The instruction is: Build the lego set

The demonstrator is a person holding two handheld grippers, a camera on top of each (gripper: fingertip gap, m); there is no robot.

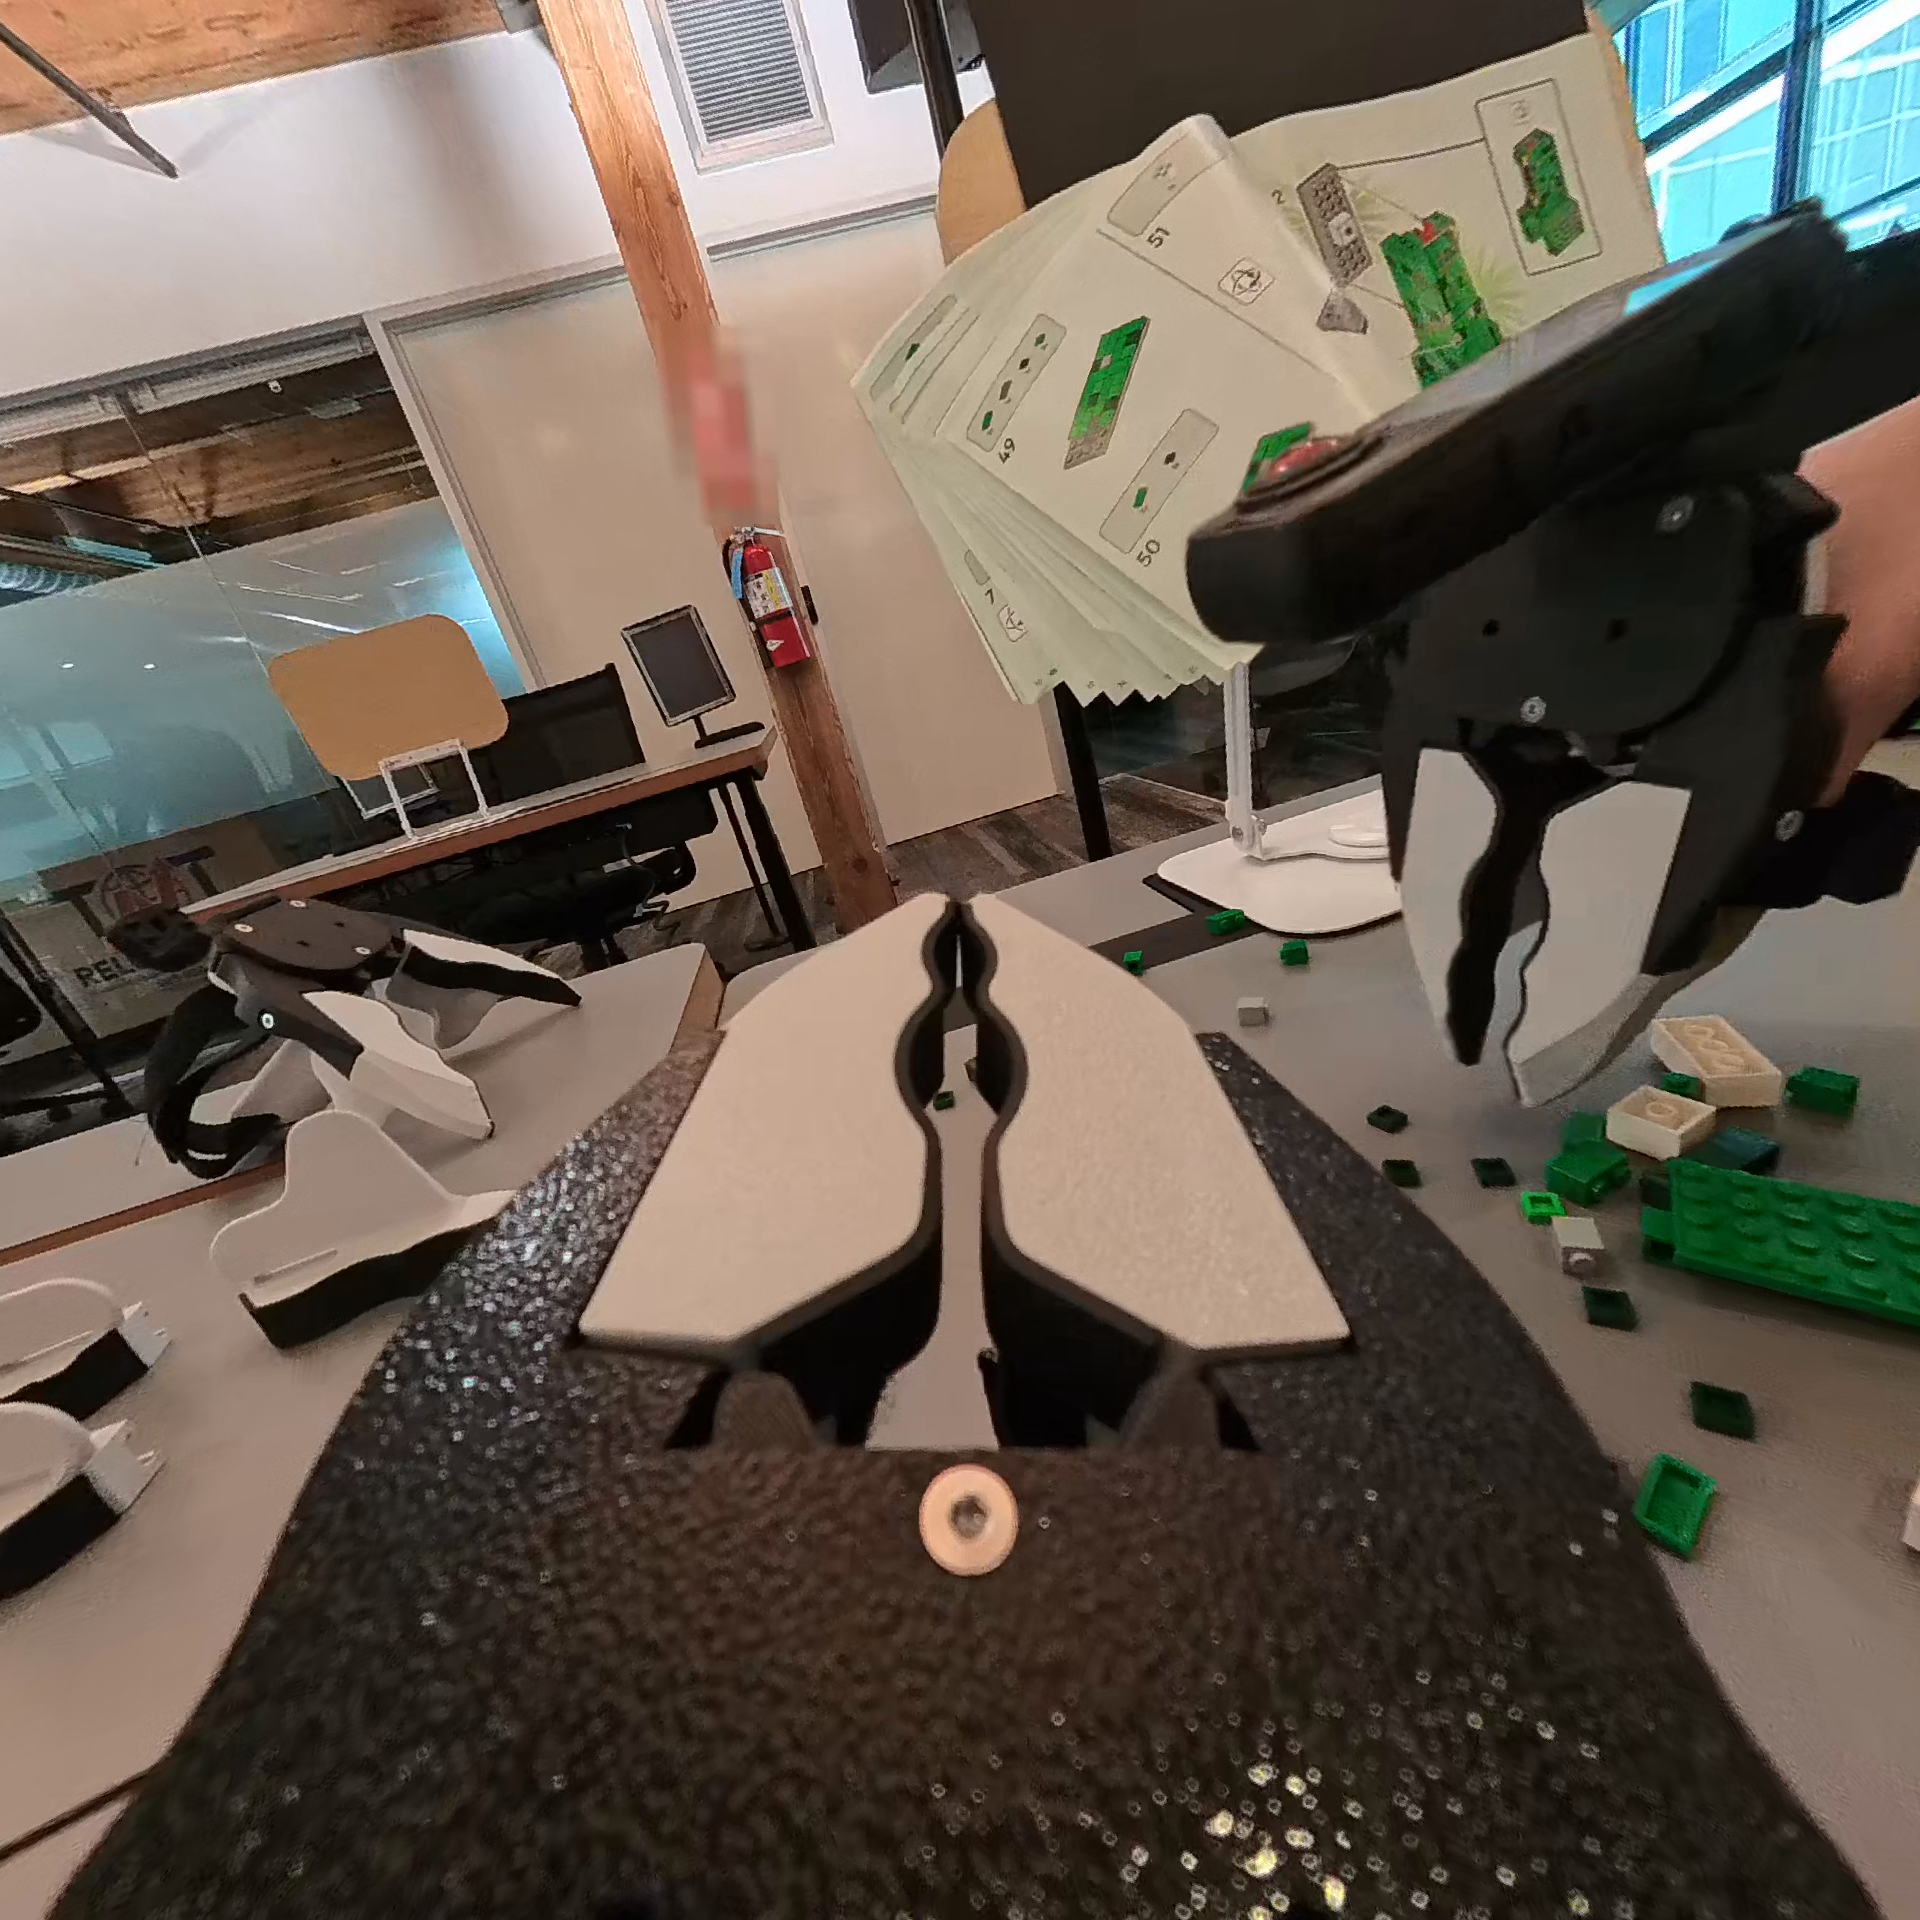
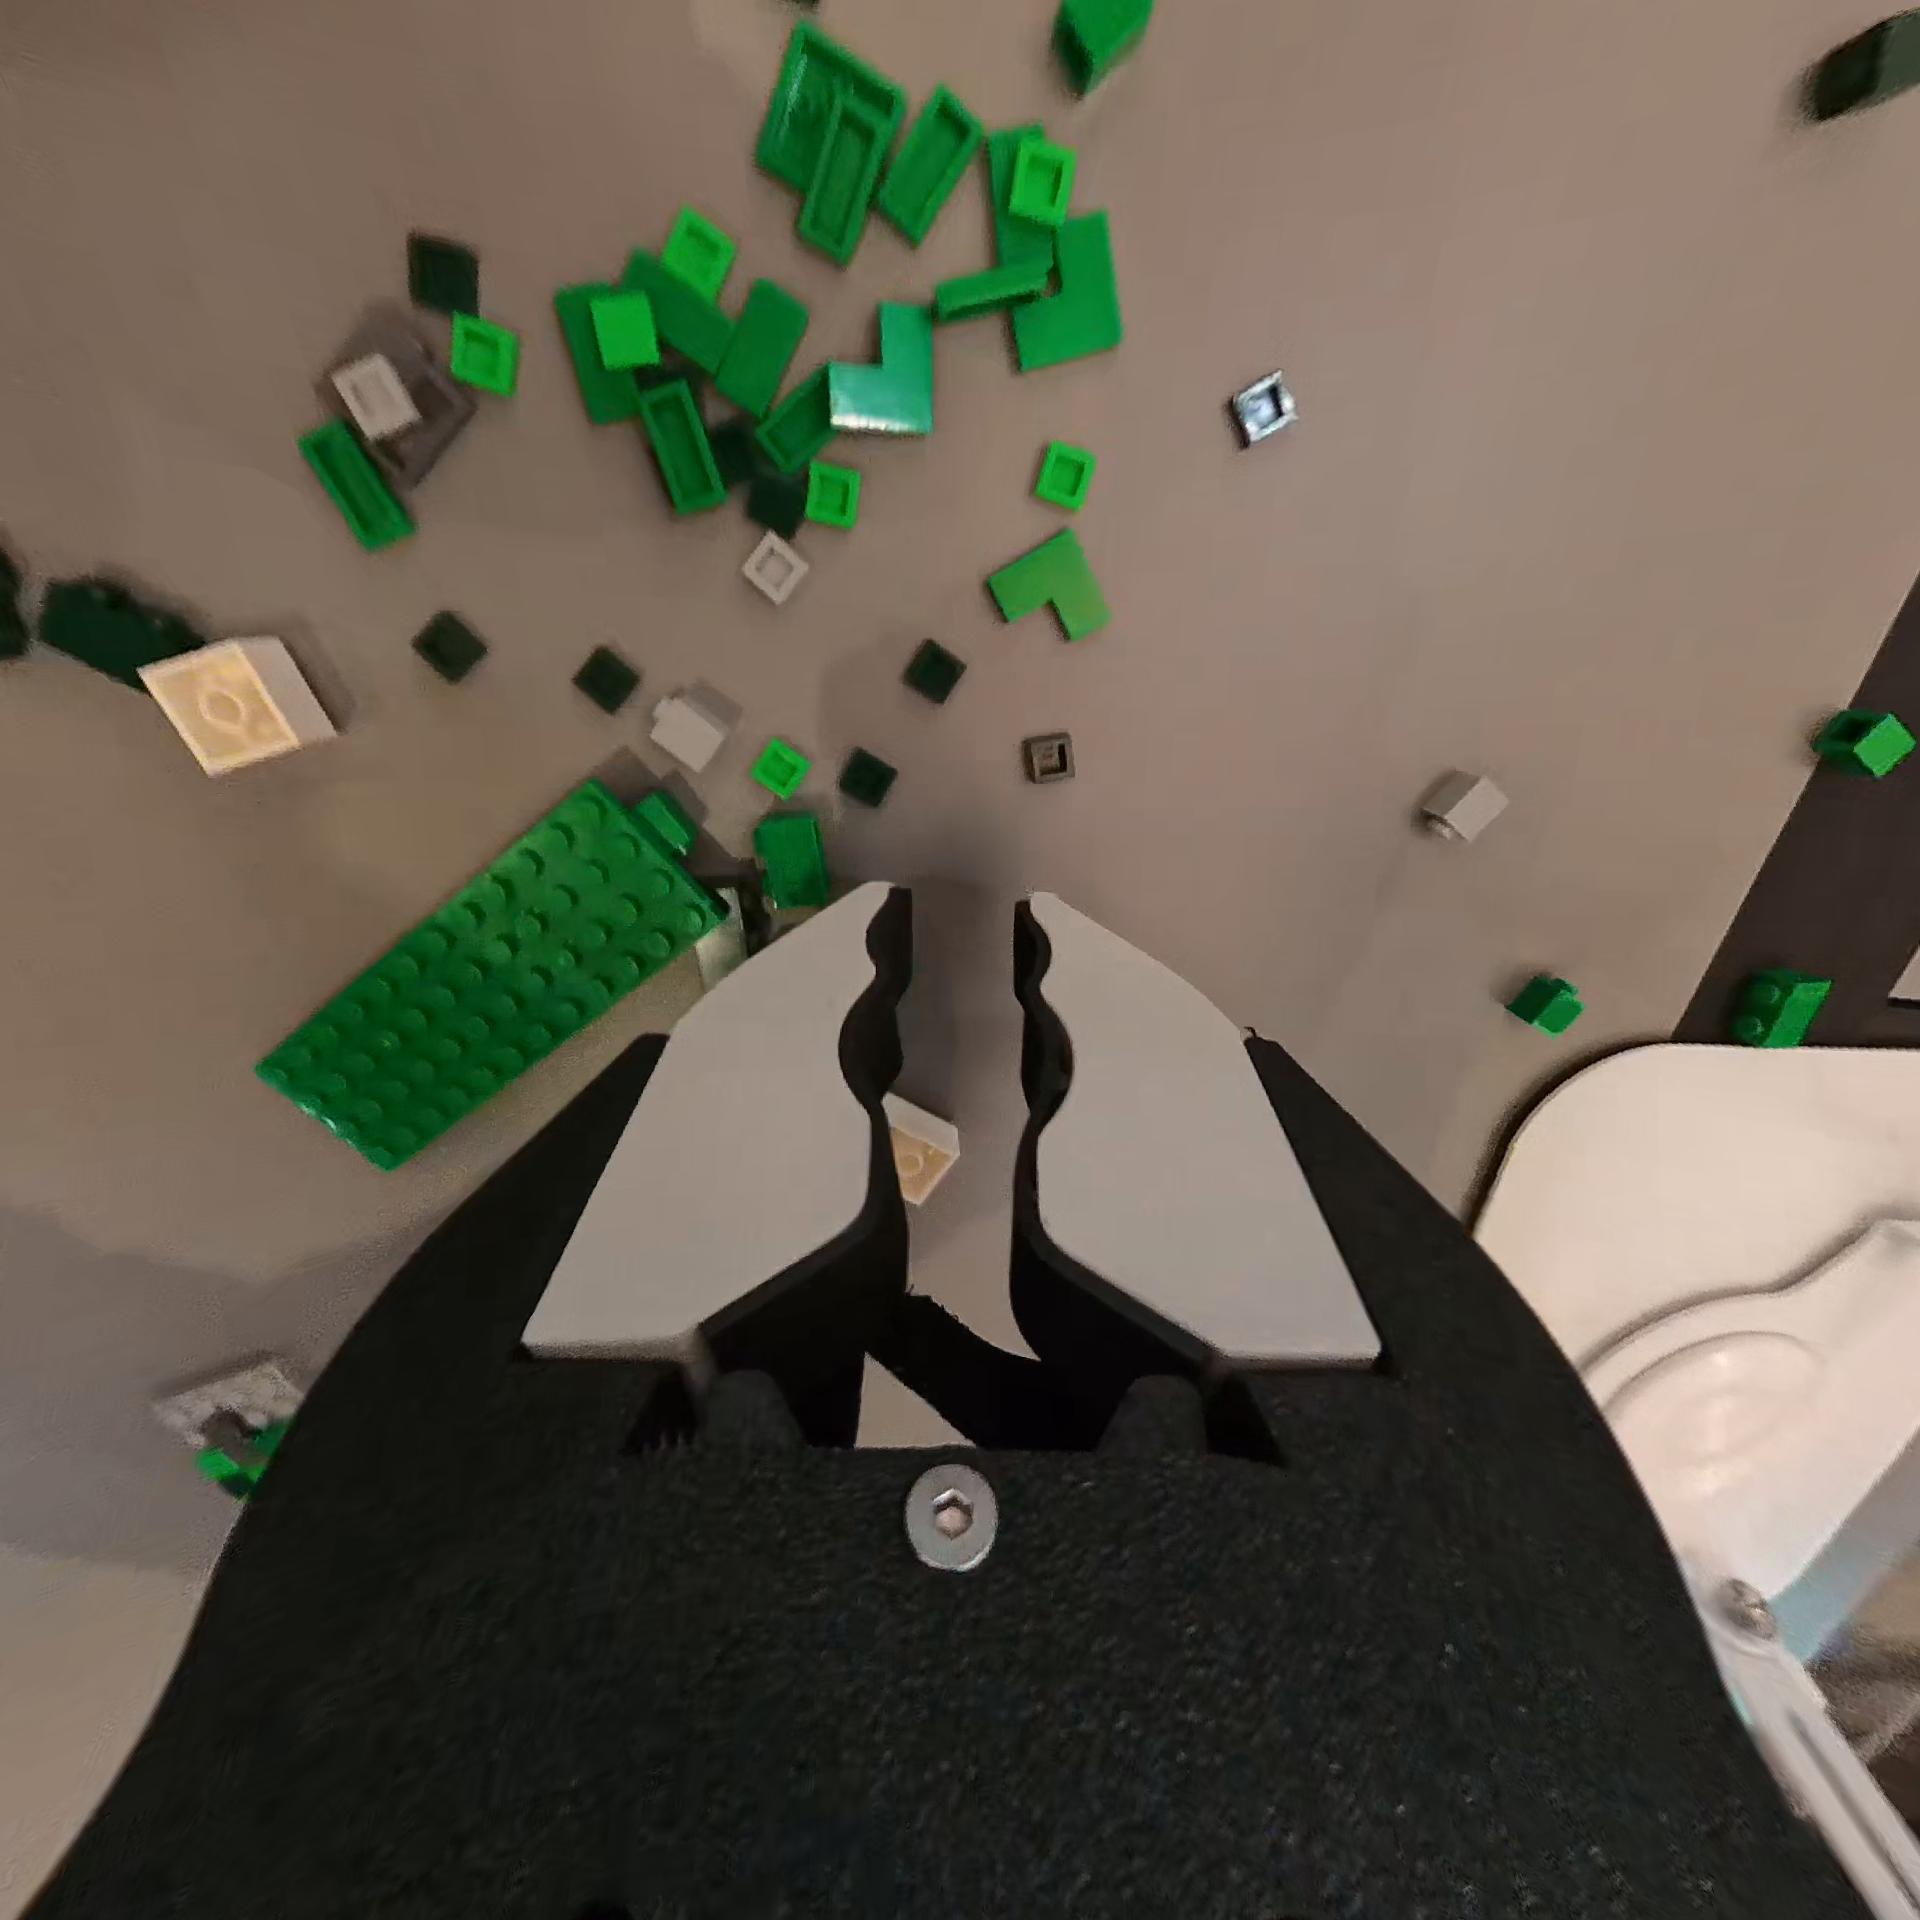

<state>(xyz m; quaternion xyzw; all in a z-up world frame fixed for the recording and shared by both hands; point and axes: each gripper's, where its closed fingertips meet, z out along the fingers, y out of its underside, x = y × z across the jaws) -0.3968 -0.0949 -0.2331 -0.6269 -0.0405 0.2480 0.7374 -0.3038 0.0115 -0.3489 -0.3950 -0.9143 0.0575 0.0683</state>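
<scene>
Left claw (image 1: 958, 914) up off the grey table (image 1: 1226, 935), tips pressed together, nothing in the pinch. Pointed out flat toward a wooden post (image 1: 727, 540) with a red fire can (image 1: 774, 608) on it. Off to its left, spare claws (image 1: 343, 987) lying on the table. Far back, a desk (image 1: 582, 800) with a small screen (image 1: 681, 665). Up on a white stand (image 1: 1278, 862), an open booklet (image 1: 1174, 416) with pictures of green blocks. Right claw (image 2: 961, 906) pointed down at the table (image 2: 1403, 364), held by a hand (image 1: 1870, 582), tips spread apart with bare table between them. Nothing pinched. Down under it, seen between the two fingers, a small cream block (image 2: 920, 1148) lying on the table; cannot tell if the left finger touches it. Just left of the tips, a long green plate (image 2: 488, 971) with bumps, and a small green block (image 2: 792, 857) near its end. Farther out, a heap of green tiles (image 2: 831, 312), many flat, some bright and some dark. A bigger cream block (image 2: 239, 701) far left. Little grey blocks (image 2: 1463, 805) scattered on the right. White stand base (image 2: 1714, 1247) at the right edge.
</scene>
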